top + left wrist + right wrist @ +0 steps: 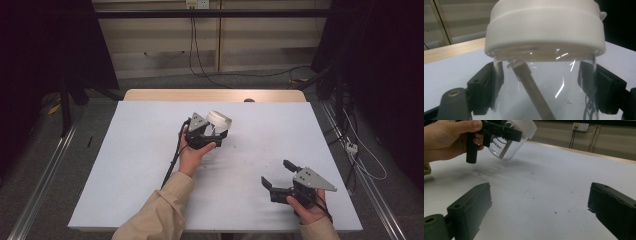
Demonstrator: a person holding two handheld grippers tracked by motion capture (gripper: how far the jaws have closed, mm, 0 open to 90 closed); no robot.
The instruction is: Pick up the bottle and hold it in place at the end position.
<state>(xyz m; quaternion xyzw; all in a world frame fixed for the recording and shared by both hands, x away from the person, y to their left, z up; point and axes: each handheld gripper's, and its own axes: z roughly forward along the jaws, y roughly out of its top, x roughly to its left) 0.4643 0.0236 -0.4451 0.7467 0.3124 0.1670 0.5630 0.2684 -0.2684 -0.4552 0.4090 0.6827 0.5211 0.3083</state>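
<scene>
- The left tool [216, 136], held in the person's left hand [194, 152] over the middle of the worktop [140, 150], has its two black jaws clamped on the clear wall of a transparent cup [544, 90], one jaw on either side.
- The cup carries a white lid [219, 119] and sits tilted in the grip, lid end leaning away from the hand toward the far right in the high view.
- In the right gripper view, the cup [506, 147] hangs clear of the worktop surface, its rounded bottom lowest and a shadow lying beneath it; dark lettering shows on its side.
- In the left gripper view, a brownish straw [531, 90] runs slantwise inside the cup from just under the lid [544, 27] down toward the bottom edge of the picture.
- The right tool [276, 172] rests low near the right front corner of the worktop, held in the person's right hand [307, 207], with its jaws spread wide and nothing between them.
- The right gripper view shows bare white worktop [554, 185] between those jaws, marked by a few dark specks and faint scratches.
- The two tools are well apart, the cup lying up and to the left of the right tool in the high view.
- A tan sleeve [160, 210] covers the left forearm, and a black cable [172, 160] trails from the left tool along the arm.
</scene>
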